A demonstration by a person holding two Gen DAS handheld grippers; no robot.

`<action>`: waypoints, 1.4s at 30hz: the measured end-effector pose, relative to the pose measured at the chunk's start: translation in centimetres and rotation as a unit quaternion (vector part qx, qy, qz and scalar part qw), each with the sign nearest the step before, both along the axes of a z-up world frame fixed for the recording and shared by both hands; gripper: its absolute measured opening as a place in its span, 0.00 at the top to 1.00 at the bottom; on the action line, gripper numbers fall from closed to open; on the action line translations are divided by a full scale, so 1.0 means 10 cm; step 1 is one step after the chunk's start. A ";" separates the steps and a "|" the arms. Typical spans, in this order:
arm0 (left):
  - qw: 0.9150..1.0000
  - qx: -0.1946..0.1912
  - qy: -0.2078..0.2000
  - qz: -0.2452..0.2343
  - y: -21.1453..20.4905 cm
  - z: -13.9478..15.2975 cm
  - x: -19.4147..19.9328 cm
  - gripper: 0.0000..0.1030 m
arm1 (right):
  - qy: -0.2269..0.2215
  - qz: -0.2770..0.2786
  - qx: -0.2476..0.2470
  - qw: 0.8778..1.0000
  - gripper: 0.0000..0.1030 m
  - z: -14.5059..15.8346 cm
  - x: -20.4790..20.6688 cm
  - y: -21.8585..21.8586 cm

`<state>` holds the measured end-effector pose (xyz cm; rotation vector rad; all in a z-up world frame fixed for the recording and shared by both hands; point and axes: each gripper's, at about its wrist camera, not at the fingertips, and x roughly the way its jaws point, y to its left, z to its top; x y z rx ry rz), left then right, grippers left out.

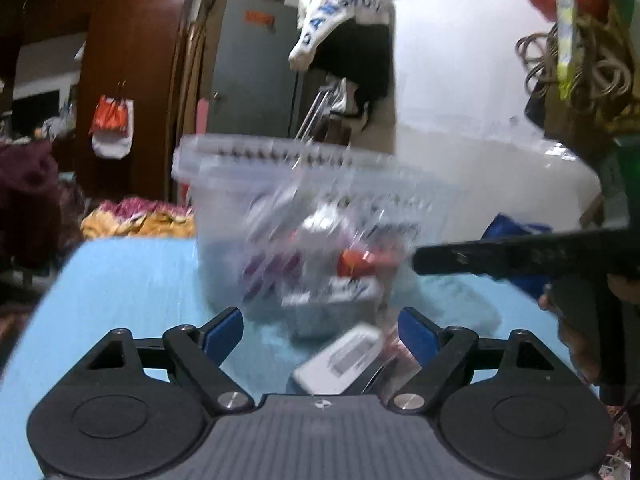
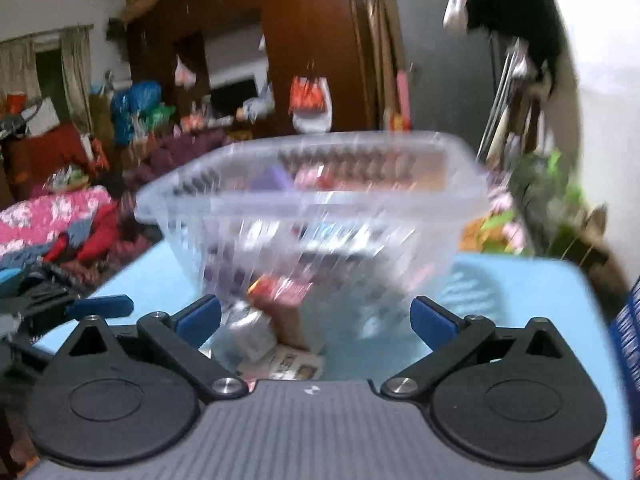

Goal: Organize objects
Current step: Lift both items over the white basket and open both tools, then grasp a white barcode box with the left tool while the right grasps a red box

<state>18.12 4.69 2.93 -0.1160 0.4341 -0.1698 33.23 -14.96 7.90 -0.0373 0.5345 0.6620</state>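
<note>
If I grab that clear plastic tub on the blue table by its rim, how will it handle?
The clear tub looks thin-walled, so the rim would probably flex under the jaws. It holds several small packets, so it is likely light but contents may shift. Its base is narrower than its top, so a sideways push might tip it.

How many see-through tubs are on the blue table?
1: the clear plastic tub stands on the blue table, ahead of both grippers. Others may be out of view.
</note>
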 end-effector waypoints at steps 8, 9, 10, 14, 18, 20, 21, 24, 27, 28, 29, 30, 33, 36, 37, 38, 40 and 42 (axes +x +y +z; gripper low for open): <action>1.000 -0.022 0.008 0.004 0.18 -0.15 -0.13 0.15 | 0.052 -0.003 0.023 0.998 0.33 -0.19 0.19 0.34; 1.000 -0.025 0.008 0.000 0.16 -0.16 -0.13 0.15 | 0.055 -0.002 0.020 0.998 0.41 -0.21 0.20 0.36; 1.000 -0.027 0.009 -0.005 0.17 -0.16 -0.13 0.15 | 0.050 -0.001 0.016 0.999 0.42 -0.24 0.13 0.31; 1.000 -0.021 0.014 0.007 0.14 -0.19 -0.12 0.15 | 0.022 -0.017 0.013 1.000 0.56 -0.19 -0.01 0.06; 1.000 0.003 0.015 0.021 0.10 -0.22 -0.14 0.15 | 0.009 -0.031 0.002 0.999 0.57 -0.16 -0.08 -0.23; 1.000 0.005 0.010 0.027 0.09 -0.23 -0.16 0.15 | 0.015 -0.033 0.007 0.999 0.55 -0.18 -0.07 -0.33; 1.000 0.004 0.010 0.029 0.09 -0.23 -0.16 0.15 | 0.017 -0.033 0.014 0.999 0.55 -0.18 -0.06 -0.38; 0.999 0.012 0.020 0.049 0.09 -0.24 -0.14 0.15 | 0.029 -0.017 0.034 0.999 0.49 -0.18 -0.01 -0.36; 0.997 0.018 0.025 0.067 0.11 -0.23 -0.13 0.15 | 0.030 -0.008 0.036 0.999 0.46 -0.18 0.04 -0.15; 0.996 0.024 0.028 0.075 0.12 -0.23 -0.13 0.15 | 0.028 -0.010 0.035 0.999 0.44 -0.18 0.05 -0.06; 0.996 0.026 0.029 0.079 0.13 -0.23 -0.14 0.15 | 0.028 -0.011 0.034 0.999 0.43 -0.19 0.06 -0.01; 0.996 0.023 0.028 0.076 0.15 -0.23 -0.15 0.15 | 0.030 -0.012 0.033 0.999 0.43 -0.18 0.08 0.05; 0.998 0.012 0.028 0.061 0.18 -0.24 -0.16 0.15 | 0.033 -0.016 0.034 0.999 0.39 -0.19 0.12 0.20; 0.998 0.018 0.028 0.059 0.16 -0.24 -0.16 0.15 | 0.022 -0.027 0.007 0.999 0.33 -0.21 0.12 0.30; 0.998 0.022 0.029 0.059 0.14 -0.24 -0.15 0.15 | 0.023 -0.027 0.000 0.999 0.33 -0.24 0.12 0.31; 0.997 0.026 0.032 0.058 0.12 -0.24 -0.14 0.15 | 0.023 -0.026 0.002 0.999 0.33 -0.25 0.12 0.30; 0.997 0.033 0.038 0.056 0.09 -0.24 -0.12 0.15 | 0.024 -0.024 0.005 0.999 0.42 -0.24 0.10 0.23; 0.997 0.040 0.044 0.052 0.04 -0.24 -0.10 0.15 | 0.021 -0.027 0.005 0.999 0.42 -0.20 0.07 0.16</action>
